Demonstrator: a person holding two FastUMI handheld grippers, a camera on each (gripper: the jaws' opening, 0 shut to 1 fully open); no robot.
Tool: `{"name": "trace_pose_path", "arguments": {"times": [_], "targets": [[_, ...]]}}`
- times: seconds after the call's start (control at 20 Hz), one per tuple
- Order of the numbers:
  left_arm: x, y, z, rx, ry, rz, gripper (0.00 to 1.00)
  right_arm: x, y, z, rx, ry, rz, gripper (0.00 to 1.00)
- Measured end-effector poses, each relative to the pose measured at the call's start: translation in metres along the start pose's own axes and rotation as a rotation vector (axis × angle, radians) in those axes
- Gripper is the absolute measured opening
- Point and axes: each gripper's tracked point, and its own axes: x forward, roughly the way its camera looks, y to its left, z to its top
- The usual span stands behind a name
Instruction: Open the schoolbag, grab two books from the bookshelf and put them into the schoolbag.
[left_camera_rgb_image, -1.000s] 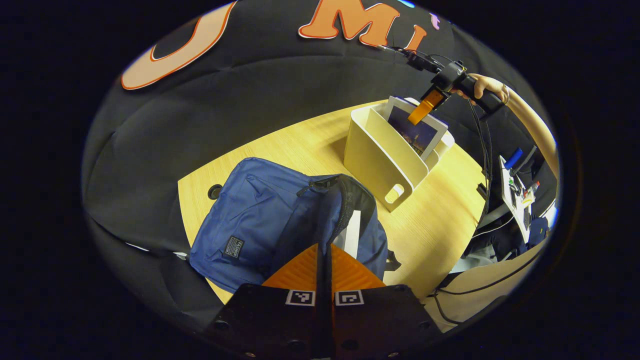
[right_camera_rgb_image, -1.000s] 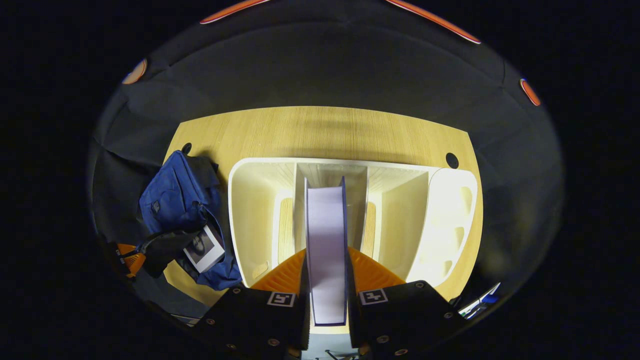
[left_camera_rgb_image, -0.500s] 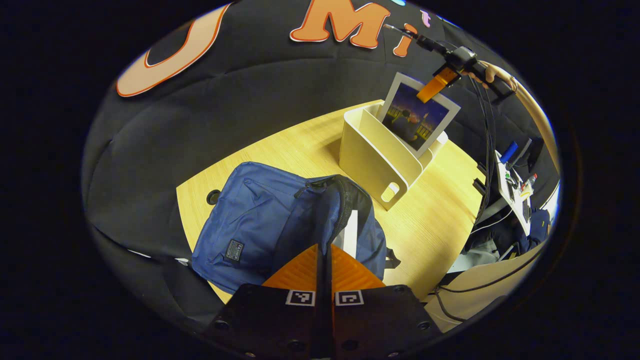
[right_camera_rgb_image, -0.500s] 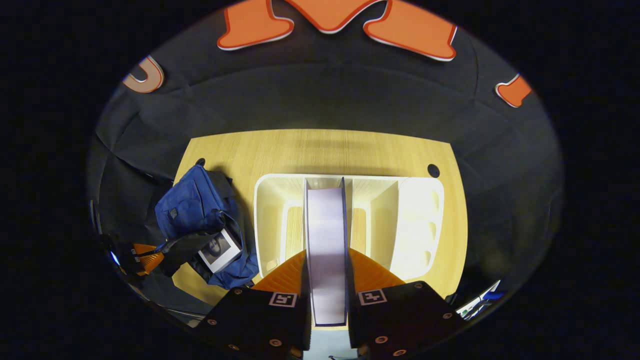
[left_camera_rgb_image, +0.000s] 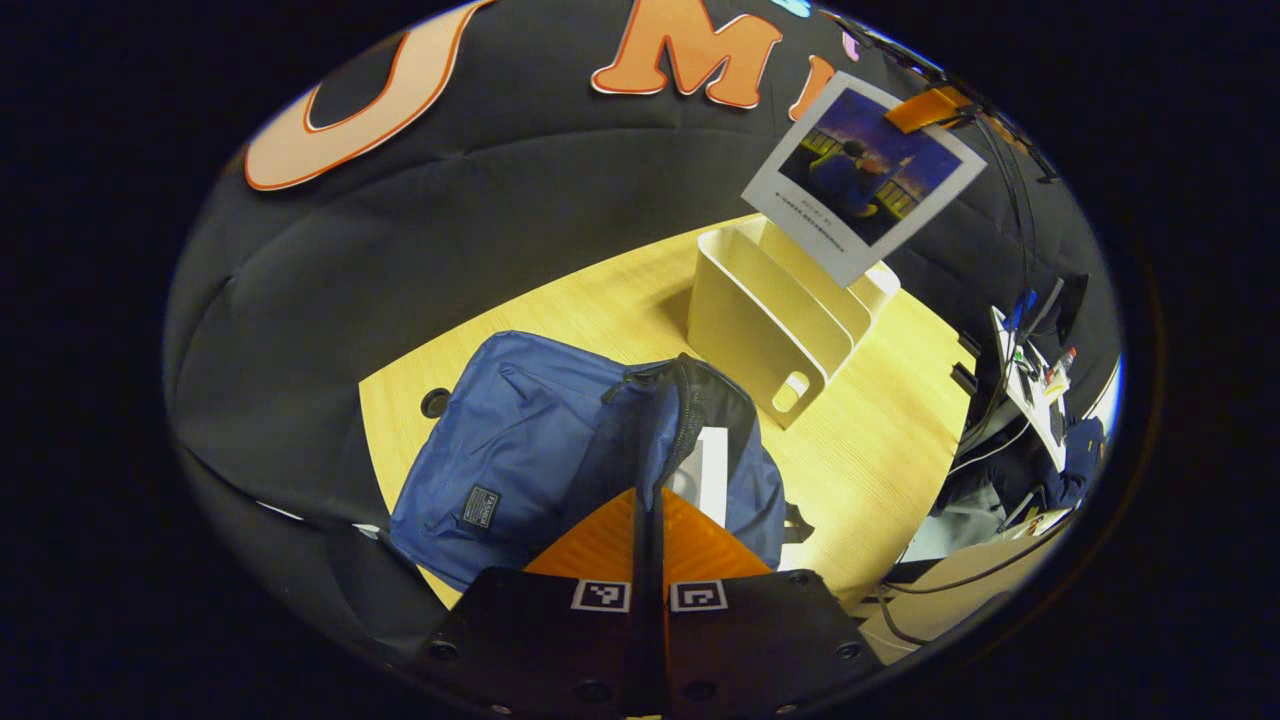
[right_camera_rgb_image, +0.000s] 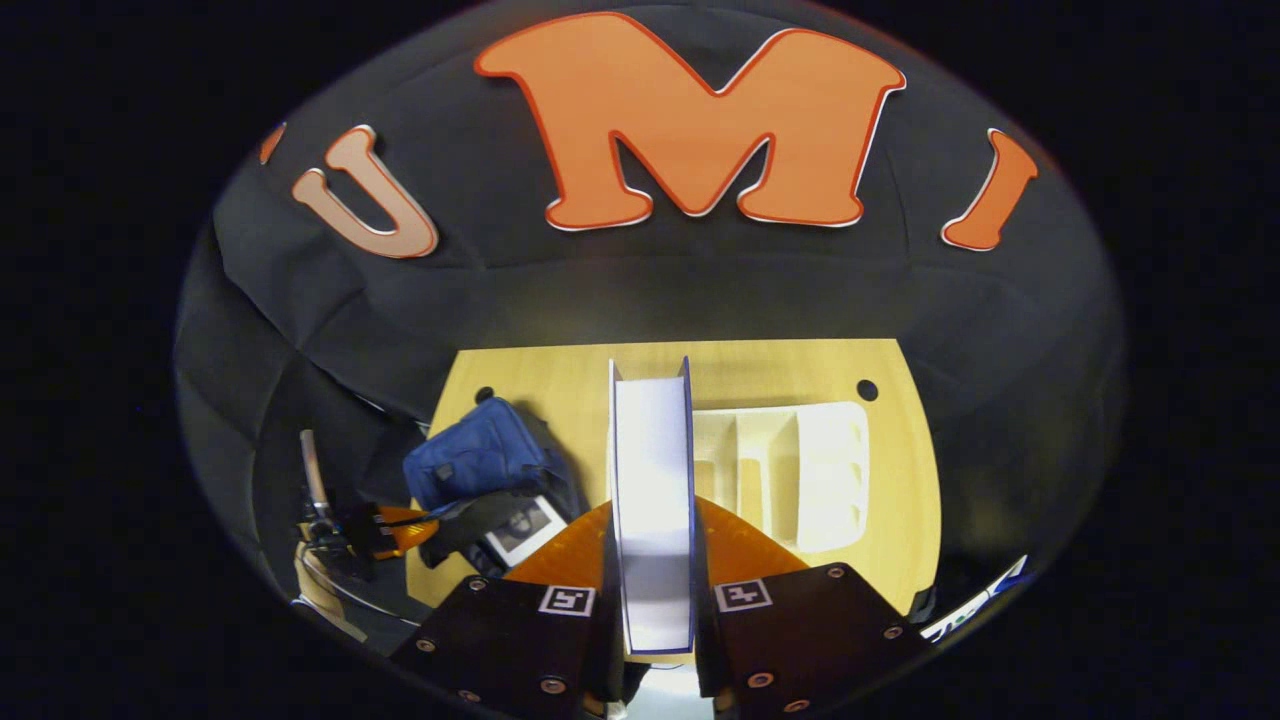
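Observation:
The blue schoolbag (left_camera_rgb_image: 520, 450) lies open on the wooden table (left_camera_rgb_image: 880, 440). My left gripper (left_camera_rgb_image: 648, 495) is shut on the rim of its opening and holds it up. One white-edged book (left_camera_rgb_image: 708, 470) lies inside the bag. My right gripper (right_camera_rgb_image: 652, 505) is shut on a second book (right_camera_rgb_image: 652, 470), seen edge-on. In the left gripper view this picture-covered book (left_camera_rgb_image: 862, 180) hangs high above the cream bookshelf (left_camera_rgb_image: 770, 310), clear of its slots. In the right gripper view, the bookshelf (right_camera_rgb_image: 810, 470) stands below right and the schoolbag (right_camera_rgb_image: 480, 465) below left.
A side stand with tools and cables (left_camera_rgb_image: 1035, 380) sits past the table's right edge. The table has a round cable hole (left_camera_rgb_image: 434, 402) by the bag and another (right_camera_rgb_image: 867, 389) behind the shelf. A hand (right_camera_rgb_image: 315, 560) holds the left gripper.
The right gripper has lifted the book straight up out of the bookshelf and well above it. The left gripper has kept its hold on the bag's opening, almost still.

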Motion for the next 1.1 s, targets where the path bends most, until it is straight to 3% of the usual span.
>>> {"name": "trace_pose_path", "arguments": {"times": [0.3, 0.35, 0.4, 0.45, 0.55, 0.6, 0.65, 1.1], "targets": [[0.002, 0.009, -0.008, -0.014, -0.007, -0.006, 0.01, 0.005, 0.062, -0.049, 0.069, 0.042, 0.155, 0.29], [0.003, 0.01, -0.009, -0.013, -0.007, -0.006, 0.01, 0.01, 0.072, -0.061, 0.076, 0.057, 0.185, 0.39], [0.003, 0.012, -0.009, -0.015, -0.008, -0.001, 0.01, 0.016, 0.078, -0.073, 0.089, 0.073, 0.204, 0.29], [0.003, 0.013, -0.009, -0.017, -0.007, -0.001, 0.01, 0.023, 0.083, -0.087, 0.103, 0.09, 0.218, 0.29], [0.001, 0.013, -0.008, -0.012, -0.013, -0.001, 0.01, 0.04, 0.09, -0.116, 0.136, 0.129, 0.241, 0.29], [0.001, 0.013, -0.007, -0.01, -0.015, -0.001, 0.01, 0.049, 0.093, -0.129, 0.164, 0.146, 0.253, 0.18], [0.0, 0.012, -0.007, -0.005, -0.016, -0.002, 0.01, 0.057, 0.096, -0.14, 0.193, 0.162, 0.27, 0.29], [-0.011, -0.005, 0.004, 0.052, -0.006, -0.008, 0.01, 0.122, 0.097, -0.183, 0.53, 0.146, 0.387, 0.29]]}}
